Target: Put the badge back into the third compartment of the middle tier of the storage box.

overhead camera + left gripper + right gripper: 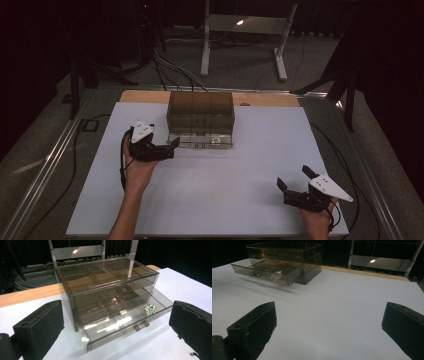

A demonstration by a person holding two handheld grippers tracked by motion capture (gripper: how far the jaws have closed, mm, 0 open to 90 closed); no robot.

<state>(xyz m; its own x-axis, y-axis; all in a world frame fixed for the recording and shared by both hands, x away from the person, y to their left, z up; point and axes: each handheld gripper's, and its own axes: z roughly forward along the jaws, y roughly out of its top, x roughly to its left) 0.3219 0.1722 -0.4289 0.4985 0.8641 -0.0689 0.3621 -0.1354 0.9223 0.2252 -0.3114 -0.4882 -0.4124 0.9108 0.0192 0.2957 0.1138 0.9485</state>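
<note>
Two open grippers on a white desk, a smoked-plastic drawer box between them at the back.

At the left, the left gripper [170,147] is held low over the desk [225,200] just beside the box's front left corner, its jaws spread wide with nothing between them. In the left gripper view the drawer box [107,287] stands close ahead: a transparent brown case with stacked drawers. Its bottom drawer [130,325] is pulled out toward the person, and a small greenish, glittery item [150,309] lies in the drawer's front right compartment, near the handle [141,325]; what the item is I cannot tell. Well apart from the box, at the desk's near right corner, the right gripper [295,181] rests low, its jaws likewise wide apart and empty, pointing toward the box.
</note>
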